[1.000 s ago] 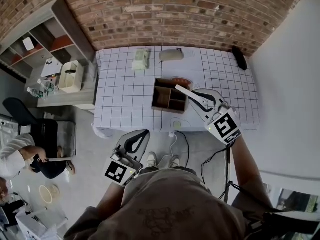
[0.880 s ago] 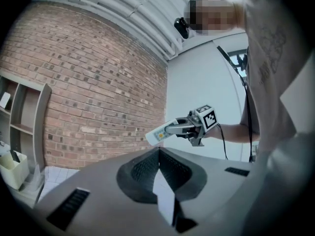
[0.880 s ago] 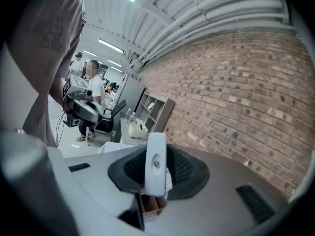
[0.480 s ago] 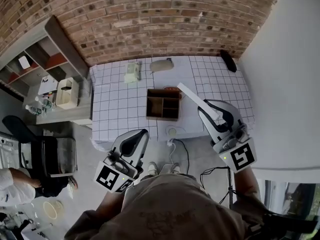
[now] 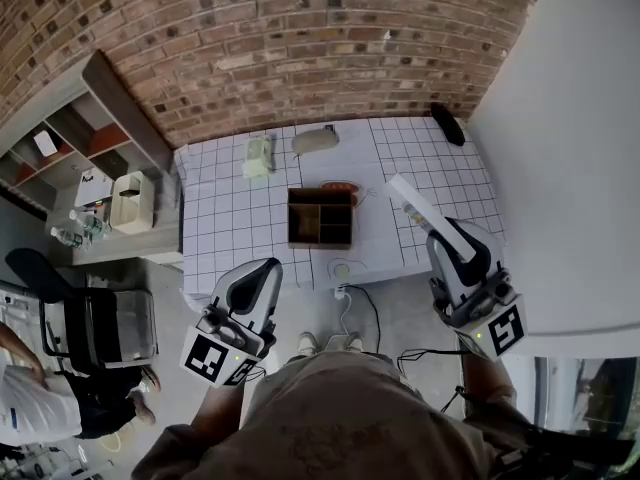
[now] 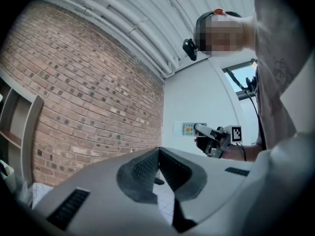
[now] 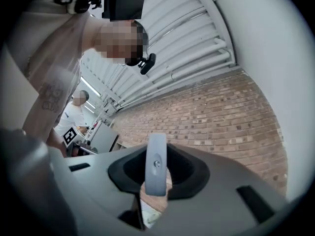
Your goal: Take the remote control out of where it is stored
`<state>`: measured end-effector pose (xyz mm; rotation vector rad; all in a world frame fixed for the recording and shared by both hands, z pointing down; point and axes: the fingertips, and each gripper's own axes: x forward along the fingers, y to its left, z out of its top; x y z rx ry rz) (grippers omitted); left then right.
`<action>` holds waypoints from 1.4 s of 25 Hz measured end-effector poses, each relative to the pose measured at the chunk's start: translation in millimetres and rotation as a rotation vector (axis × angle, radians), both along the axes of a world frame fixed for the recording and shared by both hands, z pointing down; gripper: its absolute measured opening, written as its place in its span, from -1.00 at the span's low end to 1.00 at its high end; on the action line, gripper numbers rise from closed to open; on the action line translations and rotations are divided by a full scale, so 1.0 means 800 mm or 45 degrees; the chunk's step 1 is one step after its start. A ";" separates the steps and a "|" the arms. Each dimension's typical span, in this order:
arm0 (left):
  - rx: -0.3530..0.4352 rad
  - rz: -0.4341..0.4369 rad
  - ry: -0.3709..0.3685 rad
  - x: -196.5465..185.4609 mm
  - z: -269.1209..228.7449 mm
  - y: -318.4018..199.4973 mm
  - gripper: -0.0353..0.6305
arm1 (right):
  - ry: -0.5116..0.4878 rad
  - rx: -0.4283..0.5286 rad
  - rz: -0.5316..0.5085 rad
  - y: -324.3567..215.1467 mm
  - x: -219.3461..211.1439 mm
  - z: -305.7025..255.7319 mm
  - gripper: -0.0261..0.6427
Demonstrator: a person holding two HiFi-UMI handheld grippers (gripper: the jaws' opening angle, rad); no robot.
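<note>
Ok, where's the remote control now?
Head view, right side: the slim white remote control is clamped in the right claw, right of the brown compartment box.

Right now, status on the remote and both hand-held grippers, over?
Right hand-held gripper shut on remote control, out of organizer box. Left hand-held gripper shut, empty. Nothing in the way.

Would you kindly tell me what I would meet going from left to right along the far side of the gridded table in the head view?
pale green packet → grey oblong object → black object near the far right corner.
</note>
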<state>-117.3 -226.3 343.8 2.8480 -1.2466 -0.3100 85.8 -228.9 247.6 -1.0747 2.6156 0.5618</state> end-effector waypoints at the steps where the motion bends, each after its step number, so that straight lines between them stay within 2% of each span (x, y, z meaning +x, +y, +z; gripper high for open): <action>1: -0.003 -0.004 0.007 -0.003 0.000 -0.001 -0.88 | -0.007 0.003 0.012 -0.002 0.007 0.005 -0.67; 6: -0.048 -0.006 0.116 -0.016 -0.005 -0.005 -0.88 | -0.051 -0.127 0.071 -0.011 0.032 0.057 -0.67; 15: -0.094 -0.041 0.079 -0.015 0.022 -0.011 -0.88 | -0.236 -0.358 0.082 -0.012 0.050 0.126 -0.67; 20: -0.100 -0.044 0.026 -0.009 0.043 -0.013 -0.88 | -0.339 -0.414 0.045 -0.014 0.043 0.127 -0.67; 22: -0.096 -0.043 0.002 -0.005 0.050 -0.013 -0.88 | -0.339 -0.417 0.037 -0.016 0.042 0.128 -0.67; 26: -0.097 -0.044 -0.049 0.001 0.064 -0.015 -0.88 | -0.259 -0.431 0.055 -0.020 0.048 0.152 -0.67; 35: -0.116 -0.044 -0.095 0.009 0.082 -0.022 -0.88 | -0.211 -0.469 0.048 -0.033 0.044 0.172 -0.67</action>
